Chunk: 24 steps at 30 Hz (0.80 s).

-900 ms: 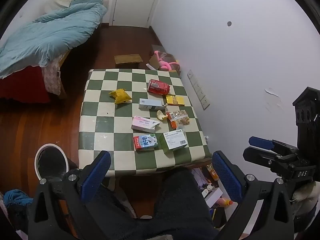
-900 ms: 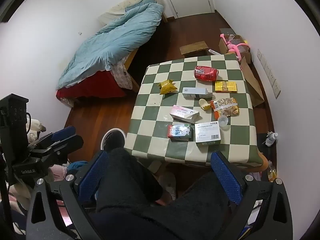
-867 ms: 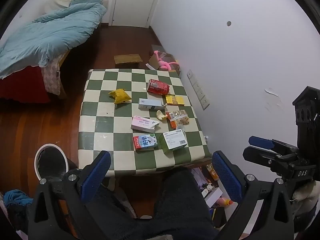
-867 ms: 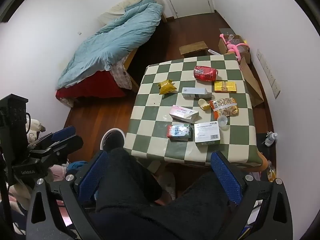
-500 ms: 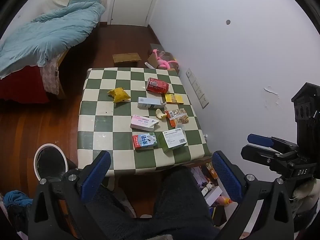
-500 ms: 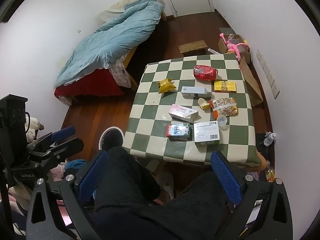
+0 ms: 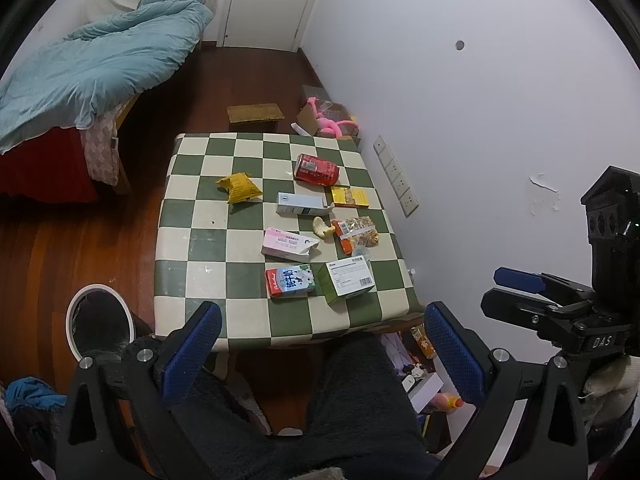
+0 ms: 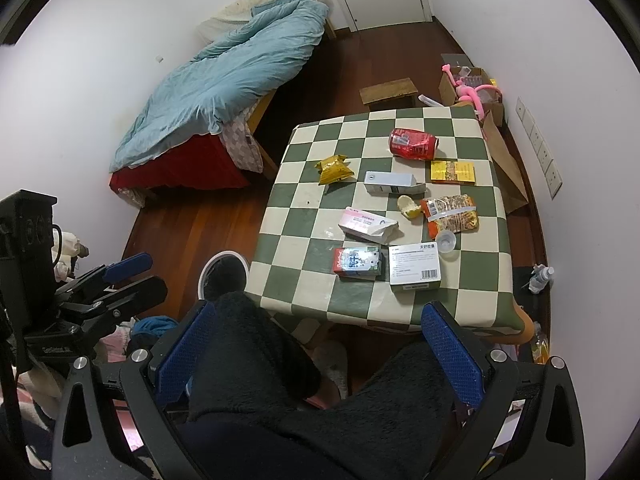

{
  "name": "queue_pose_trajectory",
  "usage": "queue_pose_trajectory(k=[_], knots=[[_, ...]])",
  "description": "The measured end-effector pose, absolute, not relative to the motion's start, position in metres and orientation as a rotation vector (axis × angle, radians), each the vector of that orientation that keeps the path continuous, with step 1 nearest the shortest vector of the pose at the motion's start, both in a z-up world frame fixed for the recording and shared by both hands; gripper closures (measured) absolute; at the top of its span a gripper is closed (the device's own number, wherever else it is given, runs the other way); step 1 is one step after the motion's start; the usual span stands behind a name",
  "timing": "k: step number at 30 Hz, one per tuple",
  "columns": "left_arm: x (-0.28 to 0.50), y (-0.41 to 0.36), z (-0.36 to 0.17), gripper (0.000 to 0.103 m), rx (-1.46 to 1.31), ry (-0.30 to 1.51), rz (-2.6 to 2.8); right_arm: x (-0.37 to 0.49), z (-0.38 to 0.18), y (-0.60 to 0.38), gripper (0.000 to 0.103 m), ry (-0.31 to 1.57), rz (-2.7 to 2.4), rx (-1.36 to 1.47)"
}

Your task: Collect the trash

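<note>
A home bedroom: a bed point(image 7: 92, 76) with a blue duvet at upper left, wooden floor point(image 7: 60, 248), white door point(image 7: 272, 0) at the top.

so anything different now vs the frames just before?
Only a slight view drift: the checkered table sits marginally lower in both views. Nothing was taken hold of or let go. The left gripper and right gripper stay open and empty, the red can and other trash lie unmoved, the bin stays put.
</note>
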State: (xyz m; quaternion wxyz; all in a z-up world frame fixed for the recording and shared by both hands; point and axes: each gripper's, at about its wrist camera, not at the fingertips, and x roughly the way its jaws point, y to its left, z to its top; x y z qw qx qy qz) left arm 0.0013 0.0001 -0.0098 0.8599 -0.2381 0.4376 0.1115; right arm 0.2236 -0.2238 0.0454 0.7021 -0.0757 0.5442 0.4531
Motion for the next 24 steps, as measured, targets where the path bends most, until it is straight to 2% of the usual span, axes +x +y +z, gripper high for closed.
queue_pose_trajectory(k=[24], knots=[[0.0007, 0.0006, -0.0078, 0.000, -0.508, 0.918, 0.237, 0.2259, 0.0385, -0.2162, 0.000, 1.220, 1.007, -0.188]])
